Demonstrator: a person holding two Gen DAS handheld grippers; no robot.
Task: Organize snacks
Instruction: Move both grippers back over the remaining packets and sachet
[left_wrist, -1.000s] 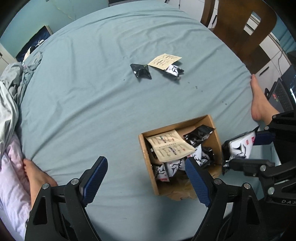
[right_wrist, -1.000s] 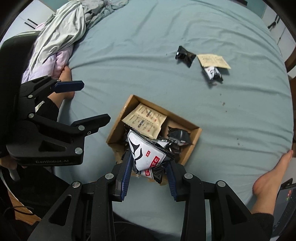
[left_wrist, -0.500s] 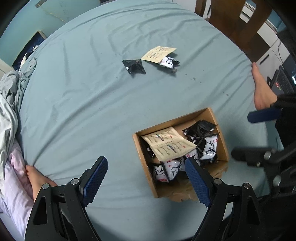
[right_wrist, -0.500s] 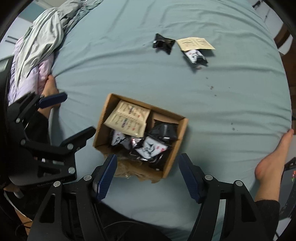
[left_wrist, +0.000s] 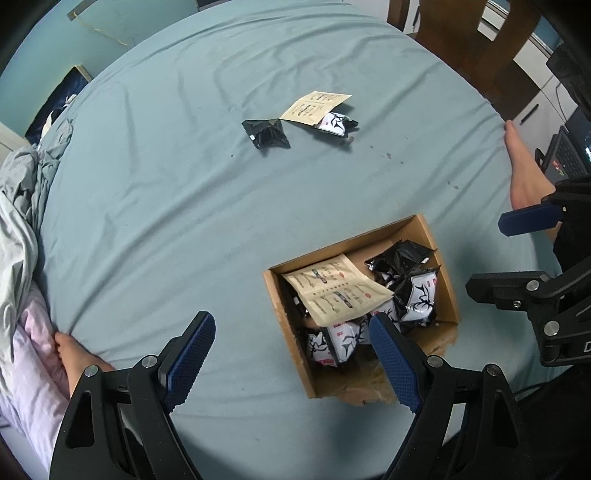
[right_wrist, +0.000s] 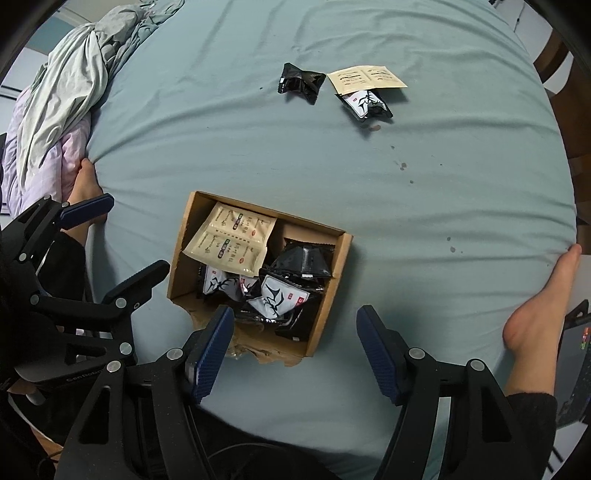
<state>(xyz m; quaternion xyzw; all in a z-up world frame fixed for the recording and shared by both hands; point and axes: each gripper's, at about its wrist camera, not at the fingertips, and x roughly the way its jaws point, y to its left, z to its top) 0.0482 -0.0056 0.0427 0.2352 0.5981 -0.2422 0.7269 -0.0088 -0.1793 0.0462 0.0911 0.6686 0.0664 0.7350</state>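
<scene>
Cardboard box (right_wrist: 334, 284) near bed edge, both grippers (left_wrist: 291, 345) (right_wrist: 295, 341) spread, empty; three packets (right_wrist: 364, 90) well apart

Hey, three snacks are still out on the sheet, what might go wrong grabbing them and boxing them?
The beige sachet overlaps the white-and-black packet, so one pinch may drag both. The cardboard box has a torn near wall, and its heaped packets might spill there. The flat sachet may also resist pickup off the soft sheet.
</scene>
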